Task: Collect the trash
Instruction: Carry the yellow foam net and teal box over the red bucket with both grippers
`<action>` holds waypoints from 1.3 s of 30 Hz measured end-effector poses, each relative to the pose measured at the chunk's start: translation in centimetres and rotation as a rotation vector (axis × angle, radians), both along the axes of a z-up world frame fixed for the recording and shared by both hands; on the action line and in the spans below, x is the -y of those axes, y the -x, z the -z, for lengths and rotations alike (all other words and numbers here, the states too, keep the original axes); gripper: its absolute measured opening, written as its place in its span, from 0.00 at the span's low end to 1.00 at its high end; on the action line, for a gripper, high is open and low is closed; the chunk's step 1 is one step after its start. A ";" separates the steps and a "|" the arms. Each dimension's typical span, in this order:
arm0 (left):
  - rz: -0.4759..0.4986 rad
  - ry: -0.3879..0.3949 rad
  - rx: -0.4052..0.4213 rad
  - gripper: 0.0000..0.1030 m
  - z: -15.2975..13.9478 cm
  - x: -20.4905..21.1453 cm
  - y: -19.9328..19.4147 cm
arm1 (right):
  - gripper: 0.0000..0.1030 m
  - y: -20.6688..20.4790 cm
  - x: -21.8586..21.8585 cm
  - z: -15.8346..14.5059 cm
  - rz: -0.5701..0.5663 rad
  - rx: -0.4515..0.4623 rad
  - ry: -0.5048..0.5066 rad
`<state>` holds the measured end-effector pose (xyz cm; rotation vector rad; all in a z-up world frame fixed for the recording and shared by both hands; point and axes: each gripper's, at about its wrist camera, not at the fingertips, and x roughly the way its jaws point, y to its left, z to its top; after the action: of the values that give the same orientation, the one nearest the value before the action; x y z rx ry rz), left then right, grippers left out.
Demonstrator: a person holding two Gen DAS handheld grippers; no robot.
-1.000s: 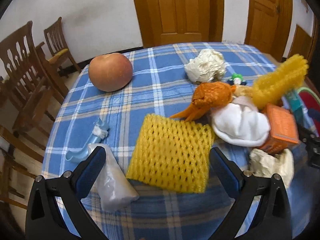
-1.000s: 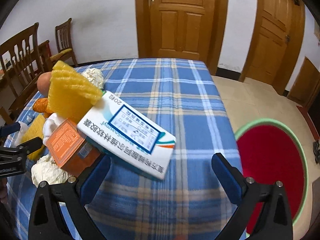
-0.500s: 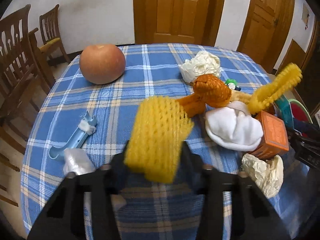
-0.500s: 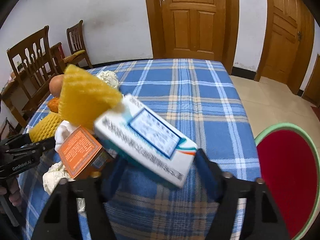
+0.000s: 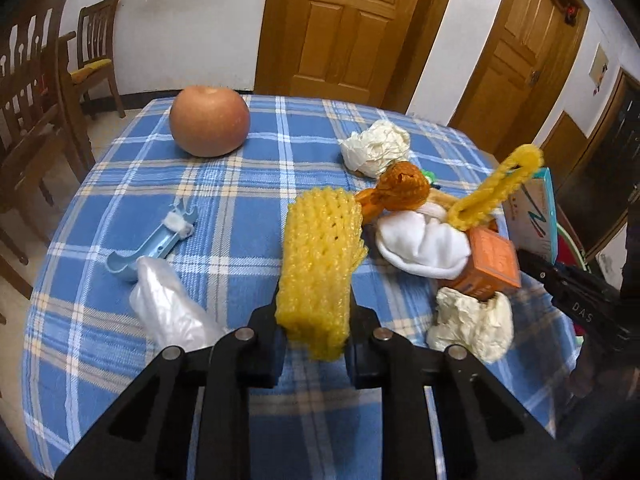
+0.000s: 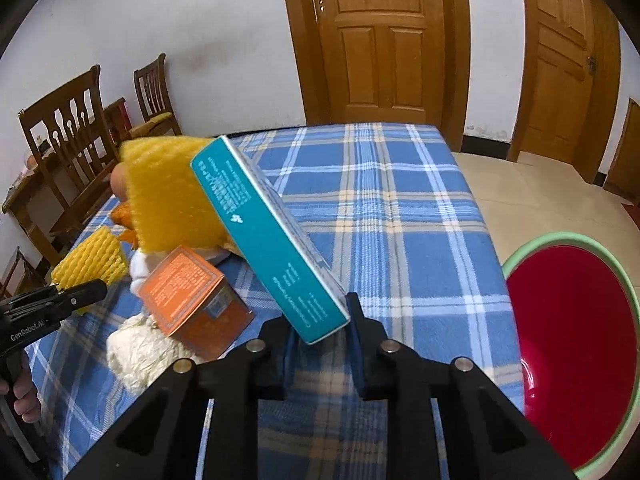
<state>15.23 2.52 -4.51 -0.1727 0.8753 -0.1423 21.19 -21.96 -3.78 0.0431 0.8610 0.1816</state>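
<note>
Left wrist view: left gripper (image 5: 314,344) with jaws closing on the yellow foam fruit net (image 5: 320,268), pads already squeezing its lower end so it stands up off the blue plaid tabletop (image 5: 240,216). Plenty more junk around: crumpled clear plastic (image 5: 168,308) and a blue plastic holder (image 5: 148,246) off to the left, a big apple (image 5: 209,121) at the back (probably not trash), then a heap on the right with a white paper wad (image 5: 376,148), orange netting (image 5: 400,192), a white cloth (image 5: 424,246), an orange carton (image 5: 490,266) and a cream paper wad (image 5: 472,326). Net is squishy, so best gripped firm and lifted clear without dragging the neighbours along.

Right wrist view: right gripper (image 6: 322,342) with jaws closing on one corner of the teal medicine box (image 6: 268,236), box tilted up and away over the tabletop (image 6: 380,216). Second yellow foam net (image 6: 168,196) propped behind it, orange carton (image 6: 188,292) just left. Red basin with green rim (image 6: 572,344) sits below the tabletop edge on the right, looks like the dump spot. Corner grip is a bit sketchy, box could pivot out; worth a slow swing over the basin and letting go only once fully above the red. Left gripper (image 6: 80,296) visible at the far left with its net (image 6: 90,262).
</note>
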 end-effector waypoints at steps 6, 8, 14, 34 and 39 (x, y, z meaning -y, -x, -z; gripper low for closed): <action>0.011 0.038 0.024 0.22 -1.3 0.2 1.6 | 0.23 2.1 0.3 -0.7 0.025 0.014 -0.025; 0.019 0.049 0.035 0.22 -1.7 0.3 2.2 | 0.23 2.9 0.4 -0.9 0.036 0.015 -0.040; 0.052 0.064 0.080 0.22 -3.6 1.3 4.0 | 0.23 5.5 1.3 -1.5 0.091 0.016 -0.096; 0.211 0.091 0.134 0.22 -7.4 7.9 6.6 | 0.23 12.1 5.4 -3.8 0.242 0.034 -0.176; 0.279 0.067 0.142 0.22 -7.6 11.5 6.3 | 0.23 12.5 7.5 -3.8 0.301 0.041 -0.192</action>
<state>8.93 -8.95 3.13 -0.1006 0.7505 -0.4392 8.64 -29.48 -0.03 0.3460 0.7834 -0.0182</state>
